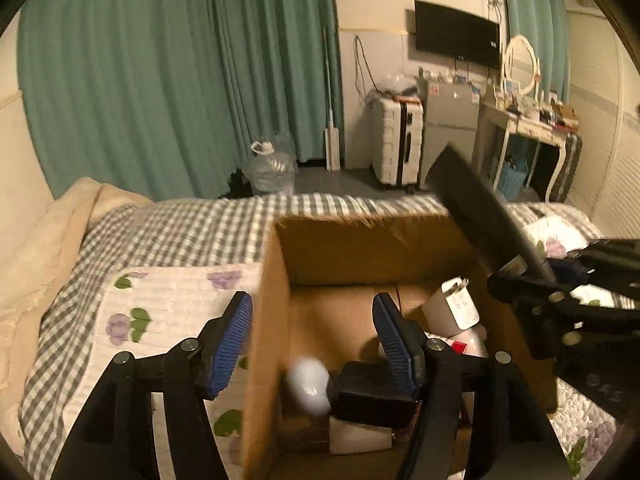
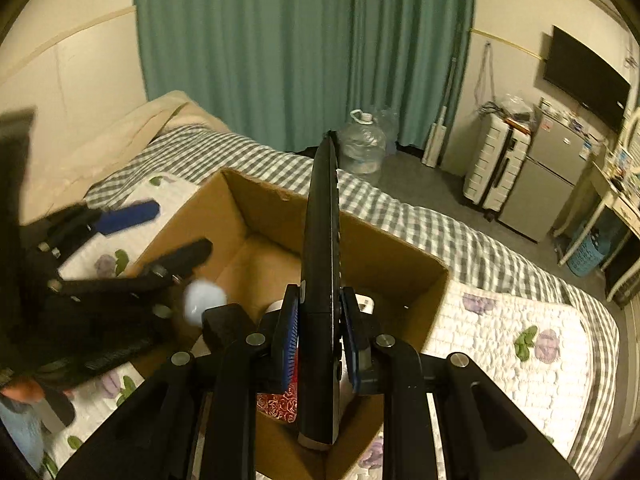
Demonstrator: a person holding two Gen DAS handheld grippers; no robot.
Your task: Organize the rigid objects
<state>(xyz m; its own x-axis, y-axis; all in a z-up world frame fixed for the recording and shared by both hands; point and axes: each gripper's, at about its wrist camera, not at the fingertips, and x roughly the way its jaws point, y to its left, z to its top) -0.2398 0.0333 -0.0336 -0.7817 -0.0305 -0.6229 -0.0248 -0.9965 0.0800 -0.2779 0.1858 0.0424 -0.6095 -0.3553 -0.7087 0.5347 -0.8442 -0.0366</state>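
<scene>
An open cardboard box [image 1: 272, 320] [image 2: 400, 264] stands on the bed. Inside lie a black block [image 1: 372, 396], white containers [image 1: 452, 308] and a red patterned item [image 2: 280, 404]. A pale blurred ball [image 1: 310, 384] [image 2: 204, 300] is in the air inside the box. My left gripper [image 1: 316, 344] is open, straddling the box's left wall; it also shows in the right wrist view [image 2: 168, 228]. My right gripper [image 2: 320, 328] is shut on a long black remote-like slab [image 2: 322, 280] [image 1: 480, 208], held edge-up over the box.
The bed has a grey checked sheet [image 1: 180, 232] and a floral quilted pad [image 2: 520, 344]. Beige bedding [image 1: 36, 248] lies at left. Beyond the bed are a water jug [image 1: 268, 168], a suitcase [image 1: 396, 144], a small fridge [image 1: 448, 128] and a dressing table [image 1: 528, 128].
</scene>
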